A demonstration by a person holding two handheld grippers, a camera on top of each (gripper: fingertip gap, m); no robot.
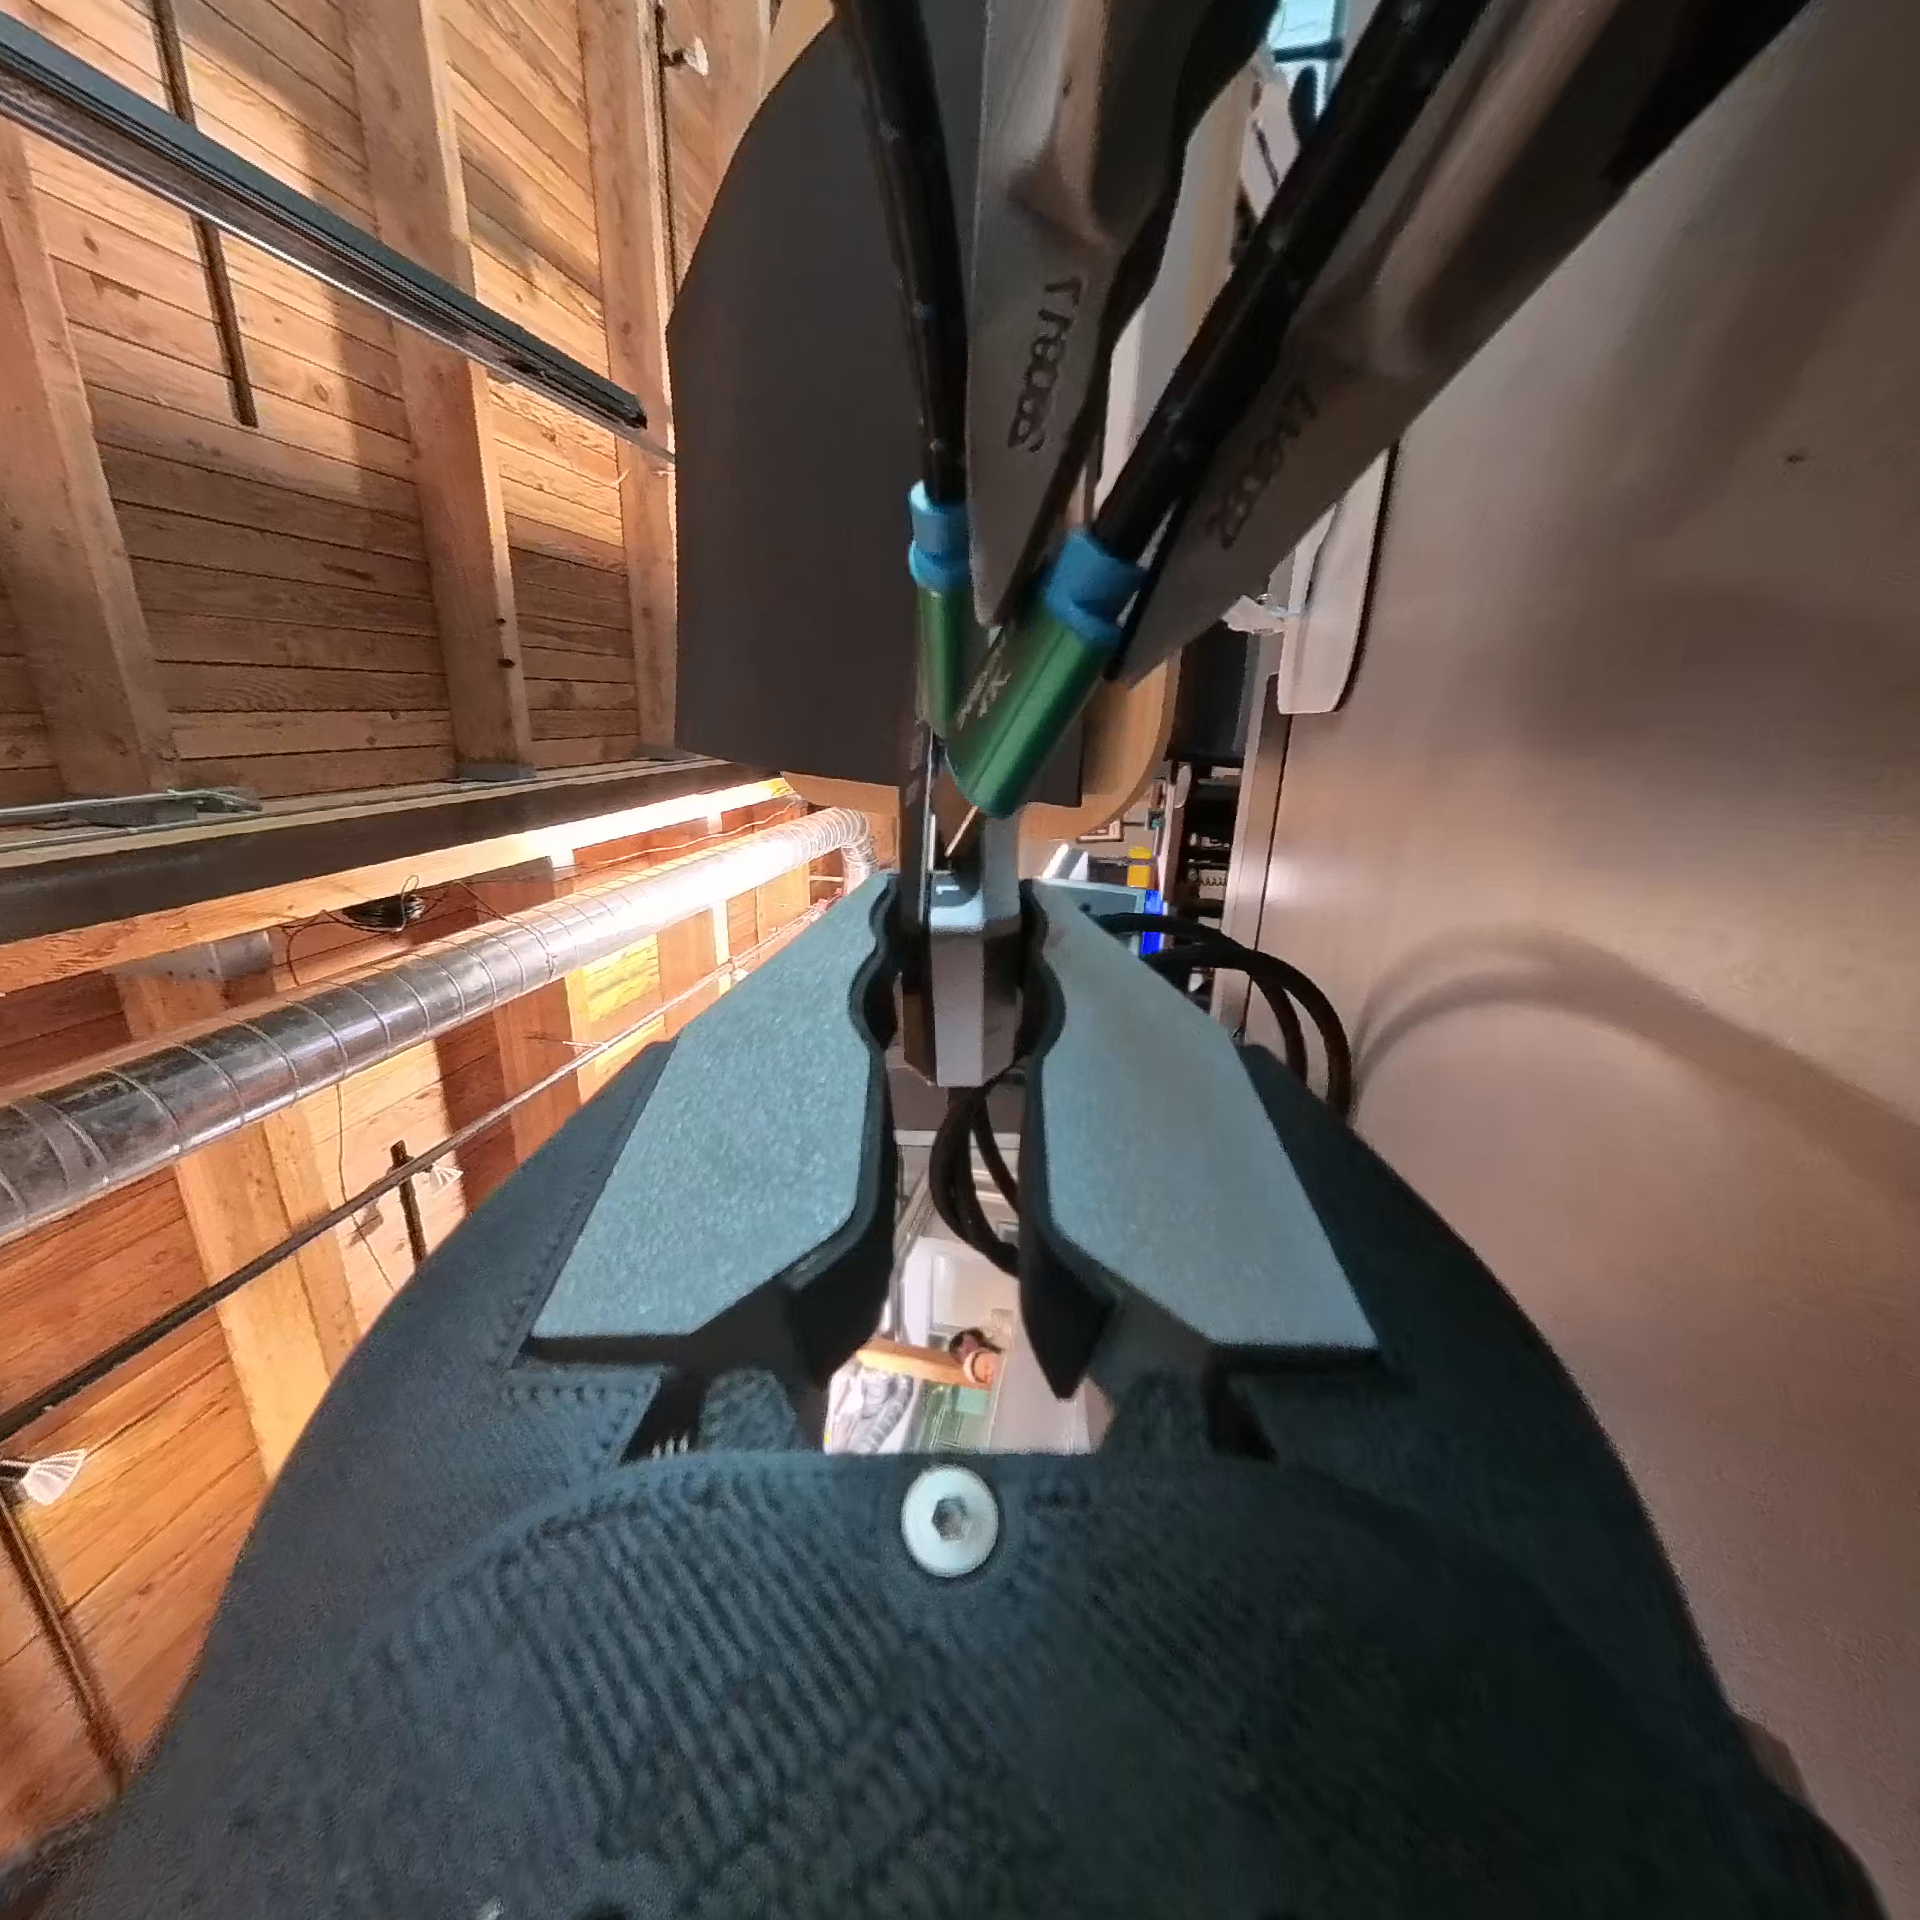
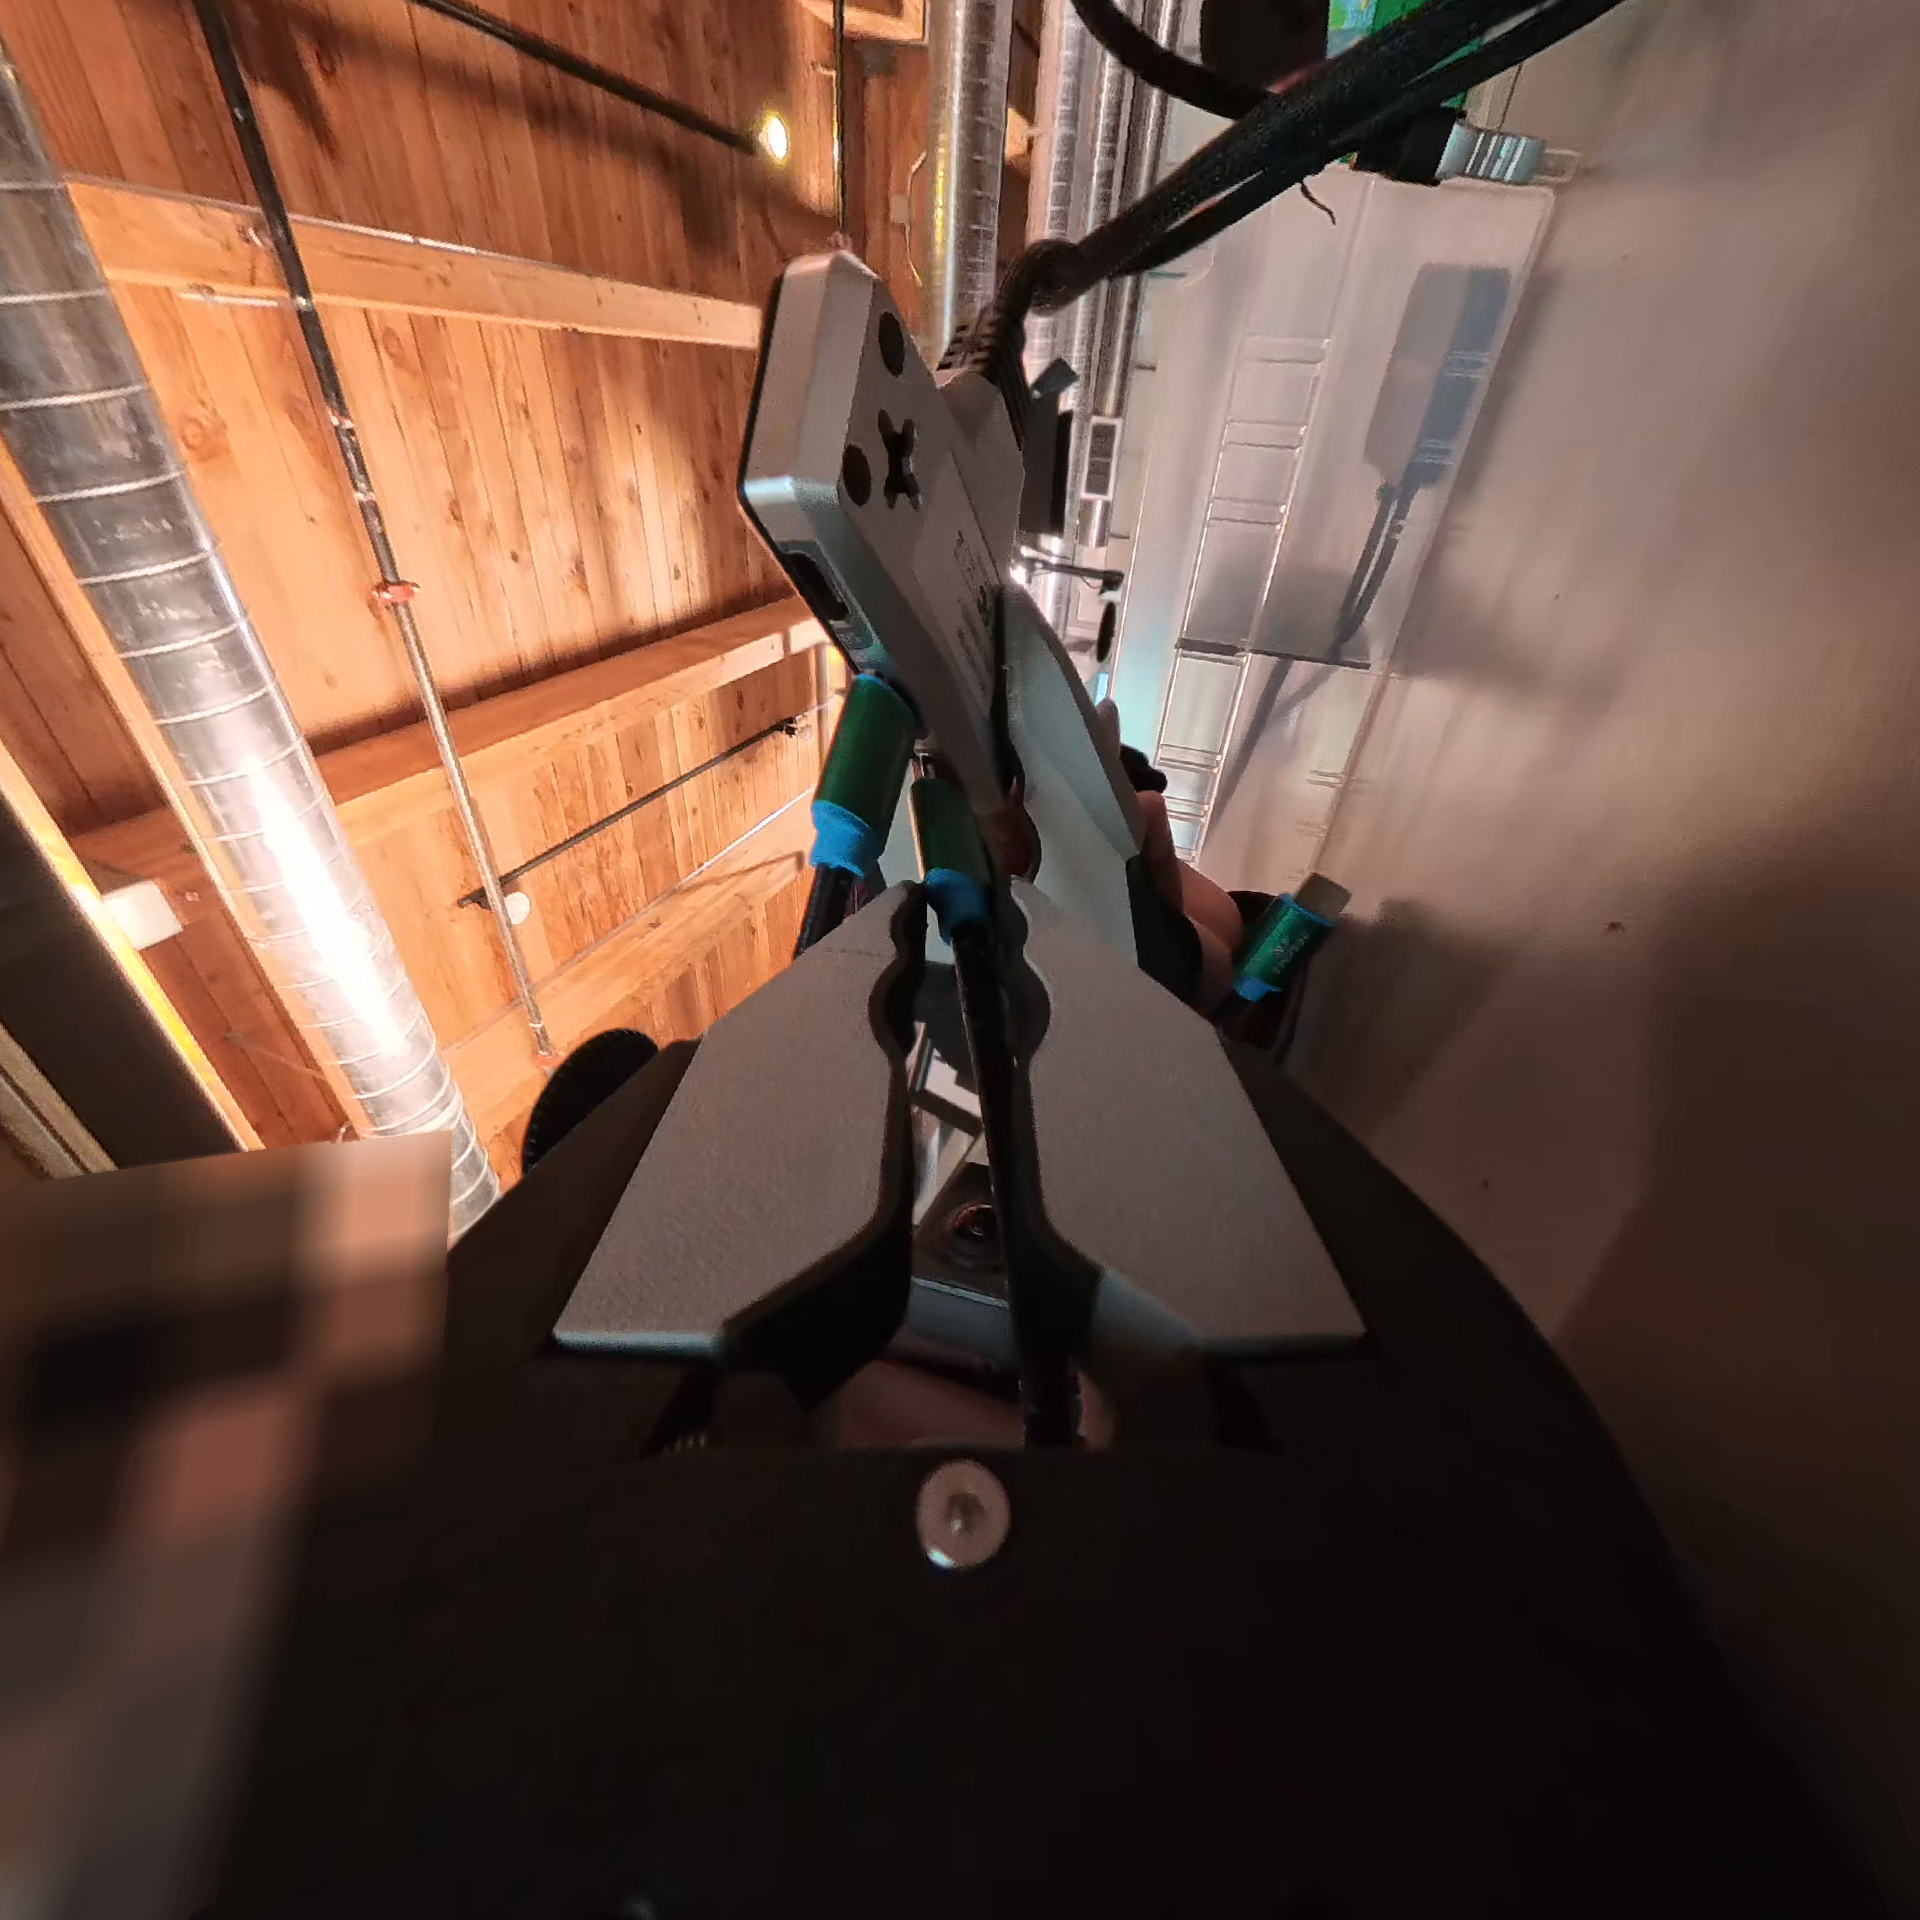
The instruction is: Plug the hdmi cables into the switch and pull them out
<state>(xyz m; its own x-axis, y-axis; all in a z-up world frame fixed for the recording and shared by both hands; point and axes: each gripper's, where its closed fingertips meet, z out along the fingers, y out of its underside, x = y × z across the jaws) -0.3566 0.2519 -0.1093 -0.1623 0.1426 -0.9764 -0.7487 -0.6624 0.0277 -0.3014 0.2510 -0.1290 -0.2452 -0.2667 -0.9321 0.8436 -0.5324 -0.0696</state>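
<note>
My left gripper (image 1: pixel 961 935) is shut on the narrow grey switch (image 1: pixel 961 997). In the right wrist view the switch (image 2: pixel 894 468) is tilted, with one left finger (image 2: pixel 1070 748) against it. One green HDMI plug (image 2: pixel 868 748) with a blue collar sits in the switch's edge. My right gripper (image 2: pixel 961 925) is shut on the black cable just behind a second green plug (image 2: pixel 945 831). That plug's (image 1: pixel 1023 707) tip is at the switch's edge; whether it is seated is unclear. A third green plug (image 2: pixel 1288 935) lies loose to the right.
A beige table surface (image 1: pixel 1610 1039) fills the right side. Black cables (image 1: pixel 1278 997) loop on it behind the switch. A braided black cable (image 2: pixel 1195 177) leaves the switch's far end. A clear plastic box (image 2: pixel 1351 416) stands beyond. A dark panel (image 1: pixel 800 416) stands behind the plugs. My right fingertips sit around 6 centimeters from my left ones.
</note>
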